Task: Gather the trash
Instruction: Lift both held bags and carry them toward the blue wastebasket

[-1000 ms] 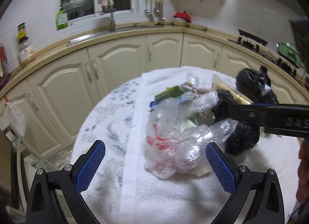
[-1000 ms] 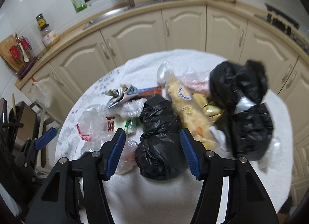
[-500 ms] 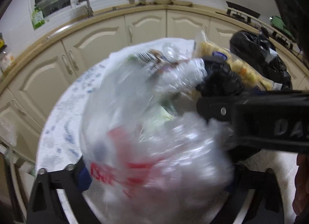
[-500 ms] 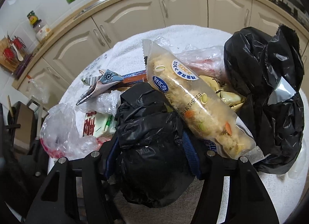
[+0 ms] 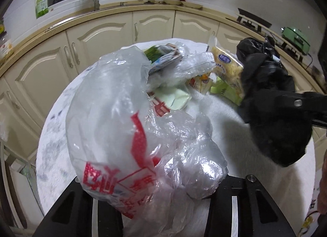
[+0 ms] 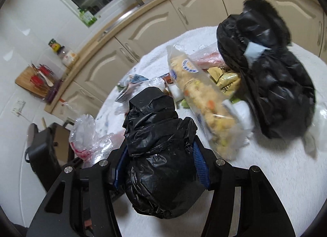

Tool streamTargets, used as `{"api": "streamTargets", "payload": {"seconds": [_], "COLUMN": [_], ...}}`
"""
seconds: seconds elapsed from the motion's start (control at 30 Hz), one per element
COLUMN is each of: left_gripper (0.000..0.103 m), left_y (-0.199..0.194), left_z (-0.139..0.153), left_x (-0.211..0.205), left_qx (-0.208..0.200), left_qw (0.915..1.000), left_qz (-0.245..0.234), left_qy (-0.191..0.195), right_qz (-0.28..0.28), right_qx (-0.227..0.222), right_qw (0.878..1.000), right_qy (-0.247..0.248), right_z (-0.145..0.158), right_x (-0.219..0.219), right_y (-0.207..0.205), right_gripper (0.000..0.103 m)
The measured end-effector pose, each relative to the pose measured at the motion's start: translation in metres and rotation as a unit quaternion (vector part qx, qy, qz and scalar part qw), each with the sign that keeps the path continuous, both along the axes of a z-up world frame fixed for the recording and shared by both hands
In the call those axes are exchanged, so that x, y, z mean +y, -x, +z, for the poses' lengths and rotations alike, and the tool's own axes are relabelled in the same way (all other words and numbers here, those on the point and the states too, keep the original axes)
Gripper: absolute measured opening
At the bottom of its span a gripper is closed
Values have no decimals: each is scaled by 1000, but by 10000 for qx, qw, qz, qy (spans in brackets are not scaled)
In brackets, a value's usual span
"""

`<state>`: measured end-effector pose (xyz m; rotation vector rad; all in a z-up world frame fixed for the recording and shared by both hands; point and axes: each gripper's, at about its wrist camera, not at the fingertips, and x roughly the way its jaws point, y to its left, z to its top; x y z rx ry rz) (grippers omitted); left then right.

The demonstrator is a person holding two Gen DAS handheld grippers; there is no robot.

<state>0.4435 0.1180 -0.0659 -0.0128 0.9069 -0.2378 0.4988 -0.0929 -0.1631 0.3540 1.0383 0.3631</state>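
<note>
Crinkled clear bag (image 5: pixel 130 134) and glossy, lumpy black bag (image 6: pixel 161 159), both gripped

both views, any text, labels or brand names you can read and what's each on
Clear bag: red printed characters, too crumpled and blurred to read.
Snack pack: blue oval label, print too blurred to read.
Yellow wrapper: dark lettering, unreadable.
Jar on the counter: label too small.
Nothing reads clearly.
</note>
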Motion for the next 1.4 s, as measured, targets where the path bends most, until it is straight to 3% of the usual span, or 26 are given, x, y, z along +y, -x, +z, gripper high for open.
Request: {"api": "streamTargets", "payload": {"seconds": [0.37,0.53,0.73,0.97,1.03,1.07,1.17,1.3,1.4], "left_gripper": [37,37,37,37,37,37,37,37,37], "left_y": [-38,-59,-43,-35,-39,-13,-22,-54,-81], "left_z": [-33,-22,15,39,40,50,51,15,-14], "left_x": [17,11,-34,-124,-164,-179,-235,-309,-358], "left_qx": [-334,-729,-1163,-1443,-1503,-1510,-1395,-890,-476], "left_qw": [9990,9967,9923,9822,9772,9747,9662,9566,9510], "left_qz": [163,84,-191,-1075,-1408,-1559,-2093,-2701,-2998], "left_qy": [263,350,371,533,523,539,560,636,591], "right_qz": [-28,-103,-490,-1497,-1908,-2172,-2722,-3388,-3719], "right_qx": [-265,-573,-1023,-1493,-1569,-1588,-1494,-1162,-844], "right_qw": [9993,9974,9916,9770,9690,9631,9493,9285,9185], "right_qy": [-257,-423,-619,-286,-90,106,487,978,1041], "right_z": [15,30,57,88,94,96,92,69,41], "right_x": [-21,-39,-85,-175,-207,-225,-266,-319,-352], "right_y": [43,57,82,120,136,146,164,184,190], "right_gripper": [57,57,57,57,57,57,57,57,57]}}
